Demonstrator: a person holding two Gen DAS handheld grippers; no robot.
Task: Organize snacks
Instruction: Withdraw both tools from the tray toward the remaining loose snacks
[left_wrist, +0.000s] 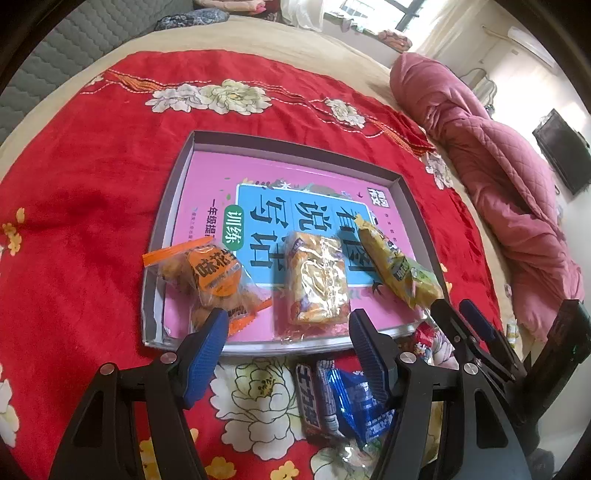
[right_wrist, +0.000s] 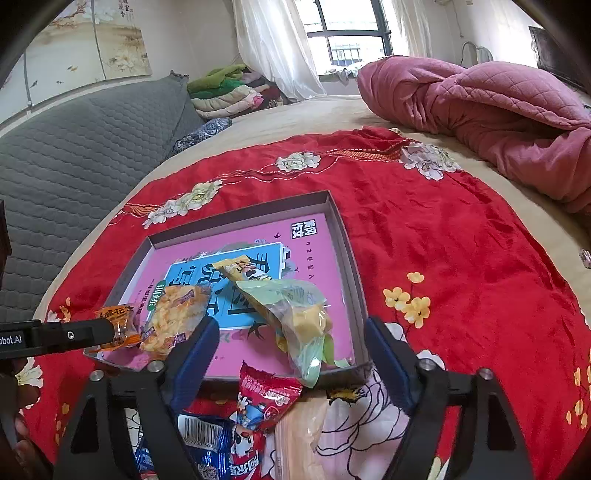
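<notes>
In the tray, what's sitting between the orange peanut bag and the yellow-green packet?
A clear-wrapped pastry lies between the orange peanut bag and the yellow-green packet, on the pink book in the tray. The left wrist view shows it best.

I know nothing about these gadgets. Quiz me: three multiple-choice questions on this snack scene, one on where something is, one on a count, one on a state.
1. Where is the yellow-green packet?
A. In the tray
B. On the pink quilt
C. Between the left tongs

2. How many snacks lie in the tray?
A. One
B. Three
C. Six

3. How do the right tongs stand?
A. Shut on the red packet
B. Open, holding nothing
C. Shut on the tray's edge

Answers: 1 A, it rests inside the rim, its tail over the near edge. 2 B, the orange packet, the clear-wrapped pastry and the yellow-green packet. 3 B, both blue pads stand apart, pressing on nothing.
</notes>
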